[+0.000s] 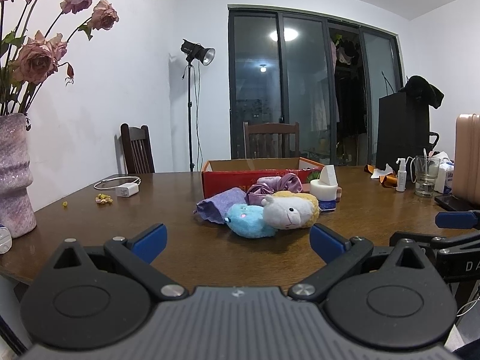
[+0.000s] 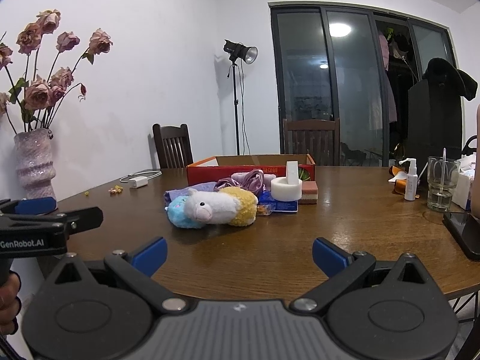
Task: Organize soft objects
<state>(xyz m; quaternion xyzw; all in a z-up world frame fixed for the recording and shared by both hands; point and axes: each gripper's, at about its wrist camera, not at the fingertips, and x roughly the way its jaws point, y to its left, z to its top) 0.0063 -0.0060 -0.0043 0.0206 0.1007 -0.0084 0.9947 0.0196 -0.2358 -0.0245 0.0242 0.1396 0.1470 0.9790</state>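
Observation:
A soft pile lies mid-table: a white-and-yellow alpaca plush (image 1: 288, 210) (image 2: 219, 205) leans on a blue plush (image 1: 250, 220) (image 2: 180, 213). Behind them sit a purple cloth (image 1: 220, 205) (image 2: 192, 190) and a purple satin scrunchie (image 1: 276, 186) (image 2: 246, 181). A white foam ring (image 1: 322, 190) (image 2: 286, 189) has a white wedge on it, beside a pink sponge (image 2: 309, 195). A red cardboard box (image 1: 258, 177) (image 2: 249, 168) stands open behind the pile. My left gripper (image 1: 238, 241) (image 2: 69, 210) and right gripper (image 2: 240, 255) (image 1: 435, 229) are open and empty, short of the plushes.
A vase of dried roses (image 1: 15, 174) (image 2: 34, 165) stands at the left edge. A white charger with cable (image 1: 127, 190) lies back left. At the right are a glass (image 2: 442, 183), spray bottle (image 2: 411, 180), tissue pack, dark phone (image 2: 463, 231) and pink case (image 1: 468, 156). Chairs behind.

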